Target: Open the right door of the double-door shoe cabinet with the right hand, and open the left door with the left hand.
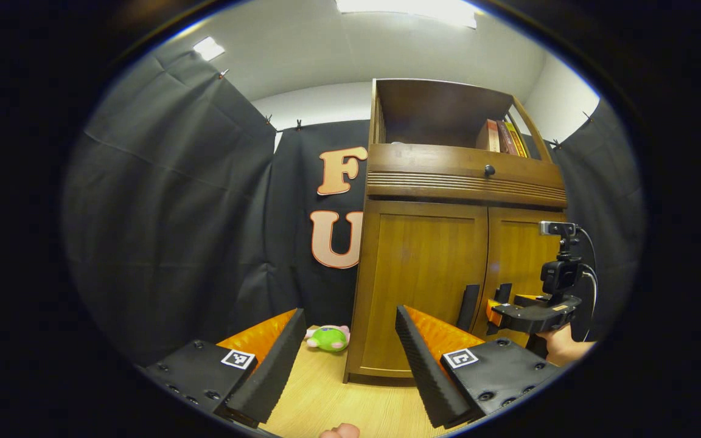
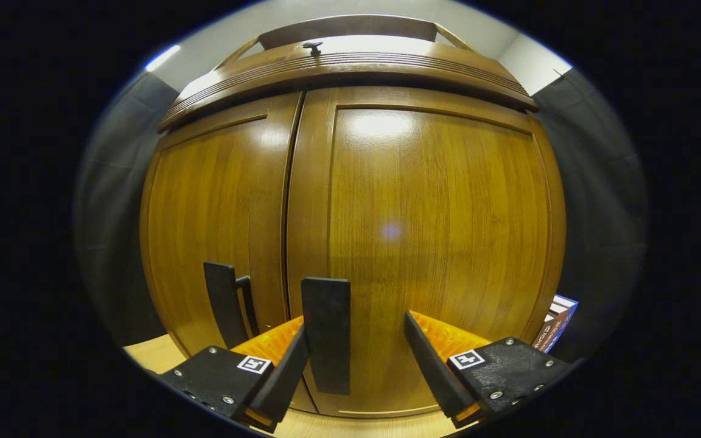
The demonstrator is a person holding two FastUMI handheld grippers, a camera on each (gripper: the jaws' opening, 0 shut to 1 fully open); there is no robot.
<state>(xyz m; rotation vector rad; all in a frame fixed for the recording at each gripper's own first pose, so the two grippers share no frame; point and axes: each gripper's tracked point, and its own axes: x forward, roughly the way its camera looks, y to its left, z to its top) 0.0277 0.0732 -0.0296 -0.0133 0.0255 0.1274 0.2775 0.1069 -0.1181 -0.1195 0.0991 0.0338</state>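
The wooden shoe cabinet has both doors shut: left door [image 1: 423, 286] [image 2: 210, 213] and right door [image 1: 521, 261] [image 2: 435, 231]. Each door carries a dark upright handle by the middle seam. In the right gripper view, my right gripper [image 2: 356, 322] is open, and the right door's handle [image 2: 326, 334] stands between its fingers, close to the left one. The left door's handle [image 2: 224, 310] is just beyond. In the left gripper view, my left gripper [image 1: 348, 313] is open and empty, back from the cabinet's left front corner. There, the right gripper [image 1: 496, 311] sits at the handles [image 1: 468, 307].
A green plush toy [image 1: 329, 337] lies on the wooden floor left of the cabinet. Books [image 1: 502, 137] stand on the open upper shelf above a drawer with a round knob [image 1: 489, 171]. A box [image 2: 557, 322] leans by the cabinet's right side. Black cloth walls close in all around.
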